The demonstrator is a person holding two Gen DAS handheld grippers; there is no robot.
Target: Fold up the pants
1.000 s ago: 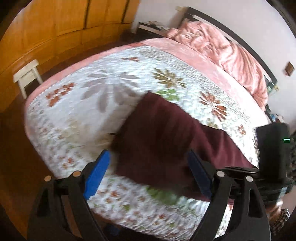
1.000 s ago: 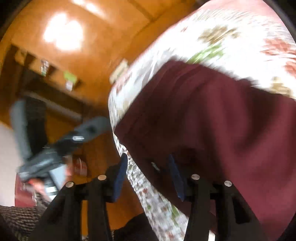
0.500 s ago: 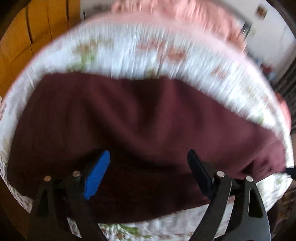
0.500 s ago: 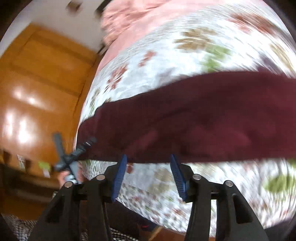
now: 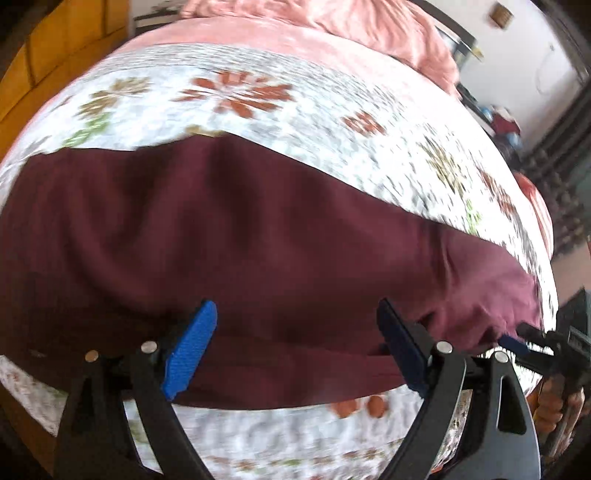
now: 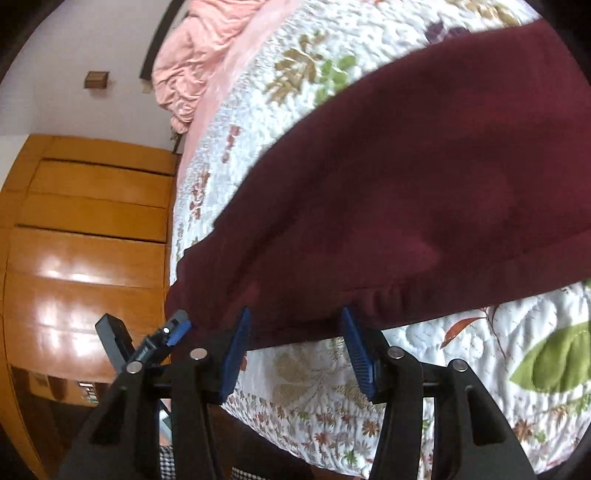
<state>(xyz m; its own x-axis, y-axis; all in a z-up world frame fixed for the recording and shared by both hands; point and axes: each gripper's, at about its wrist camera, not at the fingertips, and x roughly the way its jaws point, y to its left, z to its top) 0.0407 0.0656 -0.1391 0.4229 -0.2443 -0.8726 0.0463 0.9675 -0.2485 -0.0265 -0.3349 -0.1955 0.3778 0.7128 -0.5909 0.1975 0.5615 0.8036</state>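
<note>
Left gripper (image 5: 295,343): jaws spread wide and opening, blue pads poised over the near hem of the pants, nothing pinched between them.
Right gripper (image 6: 293,343): jaws partway apart and closing, pads either side of the gathered waistband edge, cloth between them but not clearly squeezed.
Pants (image 5: 229,251): maroon, lay lengthwise across the near part of the bed, one long edge close to the mattress edge; wrinkled at the end towards the right gripper.
Other gripper in view: right gripper's blue tip (image 5: 513,343) showed at the bunched end of the pants in the left view; left gripper (image 6: 173,330) sat off the bed corner in the right view.
Obstructions: none on the pants themselves.
Surface: white quilt (image 5: 295,110) with red, brown and green flowers.
Beyond: pink blanket (image 5: 332,22) heaped at the headboard end.
Room: orange wooden wardrobe (image 6: 85,229), white wall (image 6: 74,44) with a small brown box (image 6: 96,79).
</note>
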